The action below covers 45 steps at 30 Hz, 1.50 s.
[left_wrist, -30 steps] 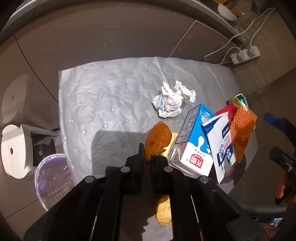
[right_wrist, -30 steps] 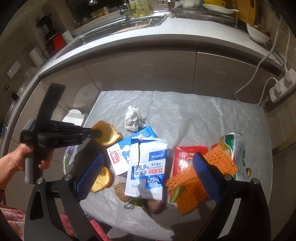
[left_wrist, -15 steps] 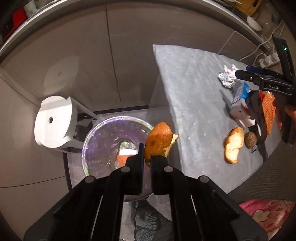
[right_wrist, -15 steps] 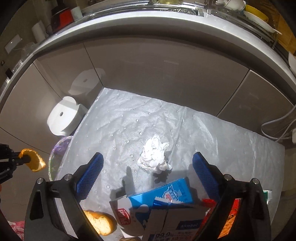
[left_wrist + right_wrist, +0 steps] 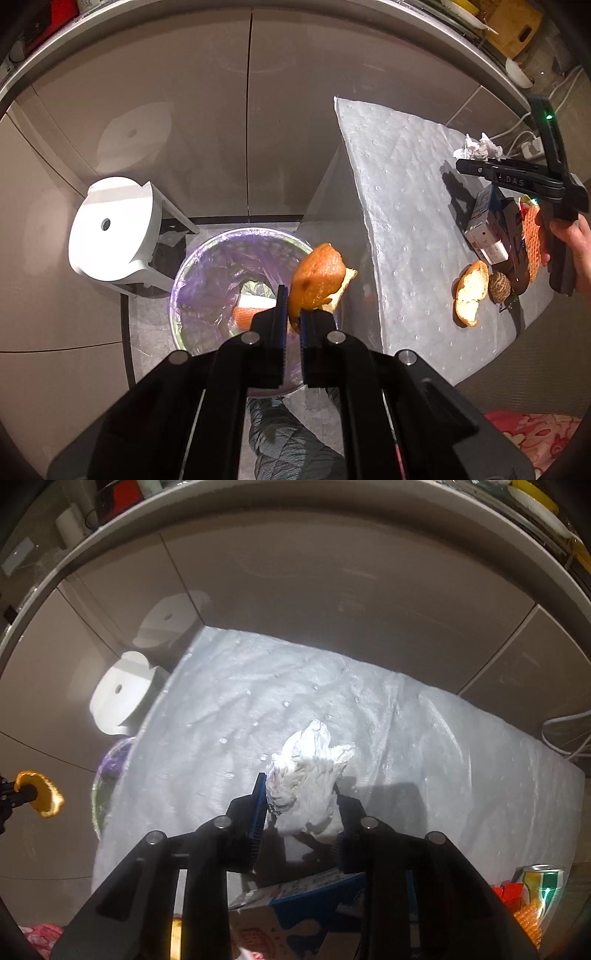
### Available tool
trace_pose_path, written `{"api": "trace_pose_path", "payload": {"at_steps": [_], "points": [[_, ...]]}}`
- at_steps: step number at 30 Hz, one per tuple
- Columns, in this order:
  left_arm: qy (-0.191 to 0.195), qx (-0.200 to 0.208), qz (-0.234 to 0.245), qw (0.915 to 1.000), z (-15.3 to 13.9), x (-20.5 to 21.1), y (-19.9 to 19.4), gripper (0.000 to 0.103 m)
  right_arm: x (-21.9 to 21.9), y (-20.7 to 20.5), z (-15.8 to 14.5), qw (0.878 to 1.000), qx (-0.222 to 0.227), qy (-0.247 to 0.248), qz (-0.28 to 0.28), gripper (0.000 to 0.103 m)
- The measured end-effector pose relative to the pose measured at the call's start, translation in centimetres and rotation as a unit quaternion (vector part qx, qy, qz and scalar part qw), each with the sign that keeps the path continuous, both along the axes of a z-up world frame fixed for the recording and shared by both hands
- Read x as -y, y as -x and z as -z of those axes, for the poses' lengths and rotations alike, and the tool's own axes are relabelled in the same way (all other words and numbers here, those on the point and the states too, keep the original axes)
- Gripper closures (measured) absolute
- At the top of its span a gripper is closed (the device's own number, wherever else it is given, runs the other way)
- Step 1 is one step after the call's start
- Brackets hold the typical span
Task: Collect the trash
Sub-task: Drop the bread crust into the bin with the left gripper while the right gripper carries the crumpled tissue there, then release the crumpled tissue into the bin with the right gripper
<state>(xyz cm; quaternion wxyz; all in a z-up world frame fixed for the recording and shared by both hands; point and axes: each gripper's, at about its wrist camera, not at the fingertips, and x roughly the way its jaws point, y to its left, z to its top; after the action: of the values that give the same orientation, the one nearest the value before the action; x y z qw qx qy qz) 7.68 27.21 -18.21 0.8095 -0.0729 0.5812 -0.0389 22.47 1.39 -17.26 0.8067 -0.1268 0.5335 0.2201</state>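
My left gripper [image 5: 292, 314] is shut on an orange peel [image 5: 317, 282] and holds it over the rim of a round bin [image 5: 207, 266] lined with a purple bag, on the floor left of the table. My right gripper [image 5: 300, 805] has closed on a crumpled white tissue [image 5: 306, 775] on the grey padded table cover [image 5: 424, 738]. The right gripper [image 5: 461, 166] and tissue [image 5: 478, 146] also show in the left wrist view. The peel shows at the left edge of the right wrist view [image 5: 42, 799].
A white stool [image 5: 114, 229] stands beside the bin. On the table lie a milk carton [image 5: 484, 221], a second peel [image 5: 467, 291], a brown nut-like piece [image 5: 499, 287], an orange net [image 5: 532, 236] and a drink can [image 5: 541, 880]. Cabinet doors stand behind.
My left gripper carried the peel off the table to over the bin. My right gripper moved forward to the tissue and closed from wide open onto it.
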Motion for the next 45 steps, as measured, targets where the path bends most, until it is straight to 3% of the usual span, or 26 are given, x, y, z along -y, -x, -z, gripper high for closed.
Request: {"api": "trace_pose_path", "payload": {"at_steps": [4, 7, 15, 19, 24, 27, 28, 29, 36, 45], "points": [[-0.008, 0.014, -0.003, 0.9999, -1.1, -0.5, 1.0, 0.097, -3.6, 4.2, -4.7, 0.997, 0.018, -0.039, -0.057, 0.073], [-0.022, 0.015, -0.005, 0.9996, -1.0, -1.0, 1.6, 0.097, -6.6, 7.7, -6.6, 0.993, 0.018, -0.062, -0.098, 0.073], [-0.059, -0.024, 0.003, 0.9979, 4.5, -2.8, 2.0, 0.097, -12.7, 12.5, -5.3, 0.986, -0.017, -0.060, -0.152, 0.073], [-0.061, -0.052, 0.014, 0.9967, 7.4, -3.3, 1.9, 0.097, -13.7, 13.3, -5.0, 0.986, -0.030, -0.055, -0.153, 0.073], [-0.060, -0.061, 0.025, 0.9960, 8.7, -3.4, 2.0, 0.096, -13.9, 14.0, -4.1, 0.987, -0.039, -0.049, -0.146, 0.073], [-0.062, -0.060, 0.026, 0.9959, 8.6, -3.3, 2.0, 0.076, -14.1, 14.2, -3.9, 0.988, -0.040, -0.048, -0.144, 0.072], [-0.065, -0.055, 0.025, 0.9961, 8.5, -3.3, 2.0, 0.059, -14.2, 14.2, -3.9, 0.988, -0.040, -0.048, -0.143, 0.072], [-0.069, -0.046, 0.024, 0.9962, 8.2, -3.3, 2.0, 0.051, -14.2, 14.3, -3.8, 0.988, -0.040, -0.048, -0.143, 0.072], [-0.060, -0.026, 0.021, 0.9976, 5.4, -3.6, 2.4, 0.049, -14.7, 13.9, -2.4, 0.987, -0.051, -0.049, -0.144, 0.072], [-0.078, 0.033, 0.008, 0.9964, -1.2, -4.4, 5.6, 0.027, -18.5, 12.0, 4.5, 0.980, -0.103, -0.045, -0.162, 0.072]]}}
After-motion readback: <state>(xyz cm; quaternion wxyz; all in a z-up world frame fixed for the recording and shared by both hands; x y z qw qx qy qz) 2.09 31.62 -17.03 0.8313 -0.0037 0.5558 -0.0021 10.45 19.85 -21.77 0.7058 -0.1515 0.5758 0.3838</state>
